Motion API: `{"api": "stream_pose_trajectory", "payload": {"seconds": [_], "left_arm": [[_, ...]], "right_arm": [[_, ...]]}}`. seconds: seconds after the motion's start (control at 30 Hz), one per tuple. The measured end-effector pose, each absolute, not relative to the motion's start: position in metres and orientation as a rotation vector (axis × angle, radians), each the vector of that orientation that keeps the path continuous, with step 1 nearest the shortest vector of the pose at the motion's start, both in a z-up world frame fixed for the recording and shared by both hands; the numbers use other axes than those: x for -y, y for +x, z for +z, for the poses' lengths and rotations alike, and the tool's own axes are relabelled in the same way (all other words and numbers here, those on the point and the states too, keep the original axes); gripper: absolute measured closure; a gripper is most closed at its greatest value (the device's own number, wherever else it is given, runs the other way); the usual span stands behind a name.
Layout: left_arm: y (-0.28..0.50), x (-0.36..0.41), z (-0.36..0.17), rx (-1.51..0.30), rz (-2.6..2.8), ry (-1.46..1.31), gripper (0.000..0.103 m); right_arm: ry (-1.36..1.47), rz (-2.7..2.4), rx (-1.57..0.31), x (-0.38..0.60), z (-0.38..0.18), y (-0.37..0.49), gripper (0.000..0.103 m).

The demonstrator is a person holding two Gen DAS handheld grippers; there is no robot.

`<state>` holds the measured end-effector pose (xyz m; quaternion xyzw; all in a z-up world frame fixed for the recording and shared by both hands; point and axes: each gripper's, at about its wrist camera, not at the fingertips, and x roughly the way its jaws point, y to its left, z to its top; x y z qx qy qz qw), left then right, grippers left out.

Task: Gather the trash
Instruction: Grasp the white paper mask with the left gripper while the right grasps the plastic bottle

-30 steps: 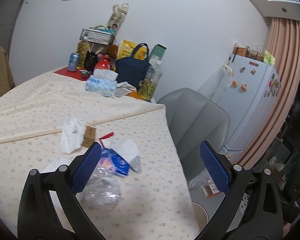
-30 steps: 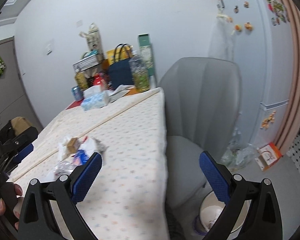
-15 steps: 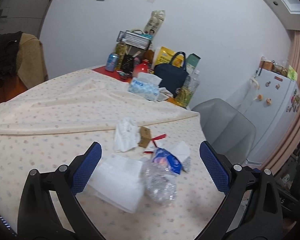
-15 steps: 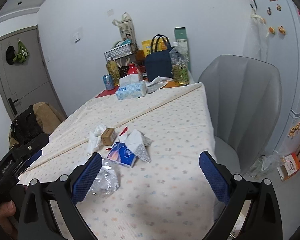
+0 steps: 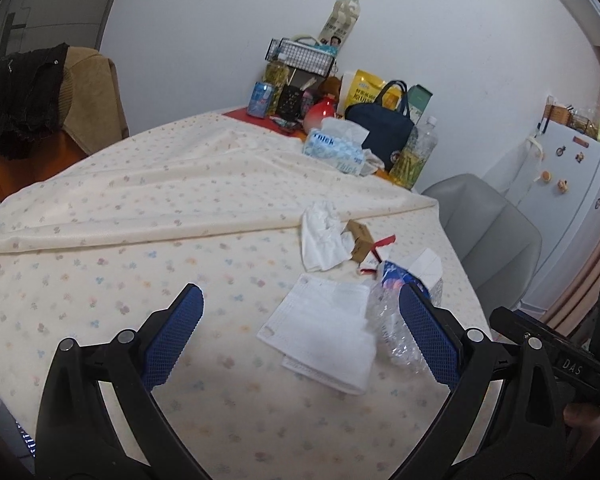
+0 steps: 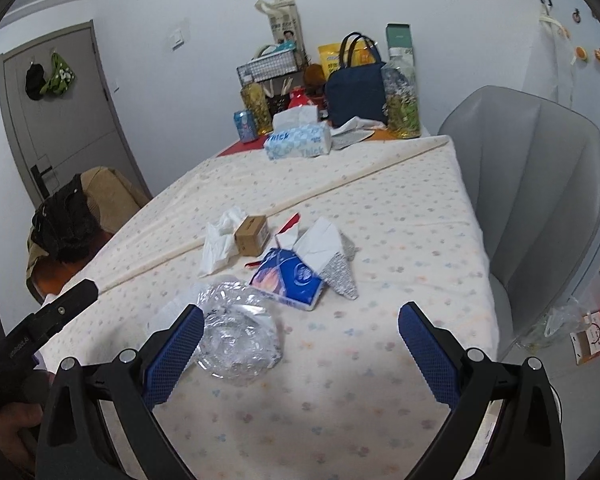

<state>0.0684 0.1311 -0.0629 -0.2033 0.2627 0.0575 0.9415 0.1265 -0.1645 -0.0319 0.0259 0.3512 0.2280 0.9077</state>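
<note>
Cream tablecloth (image 5: 100,248) with pastel dots — white mask (image 5: 320,328), blue packet (image 6: 288,278), brown box (image 6: 252,235).

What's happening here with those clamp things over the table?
A person holds two hand-held grippers over a table littered with trash. The left gripper and right gripper are both open and empty. Below lie a face mask, a crushed plastic bottle, a blue tissue packet and a small cardboard box. Nothing is picked up yet.
</note>
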Motion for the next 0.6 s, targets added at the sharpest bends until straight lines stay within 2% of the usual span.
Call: {"api": "stream_pose_trajectory", "payload": {"seconds": [0.17, 0.2, 0.3, 0.37, 0.43, 0.6], "left_arm": [[0.075, -0.137, -0.074, -0.599, 0.109, -0.439, 0.006], [0.076, -0.137, -0.076, -0.610, 0.104, -0.437, 0.006], [0.081, -0.134, -0.082, -0.645, 0.100, -0.417, 0.011], [0.085, -0.133, -0.088, -0.677, 0.095, -0.424, 0.020], [0.088, -0.133, -0.092, -0.695, 0.095, -0.428, 0.025], [0.087, -0.137, -0.094, -0.705, 0.111, -0.420, 0.026]], "right_arm": [[0.049, 0.520, -0.831, 0.145, -0.053, 0.137, 0.029], [0.053, 0.528, -0.845, 0.143, -0.055, 0.138, 0.030], [0.050, 0.549, -0.882, 0.133, -0.065, 0.140, 0.030], [0.060, 0.569, -0.905, 0.128, -0.070, 0.142, 0.030], [0.065, 0.583, -0.916, 0.124, -0.073, 0.142, 0.029], [0.051, 0.600, -0.902, 0.111, -0.073, 0.141, 0.014]]}}
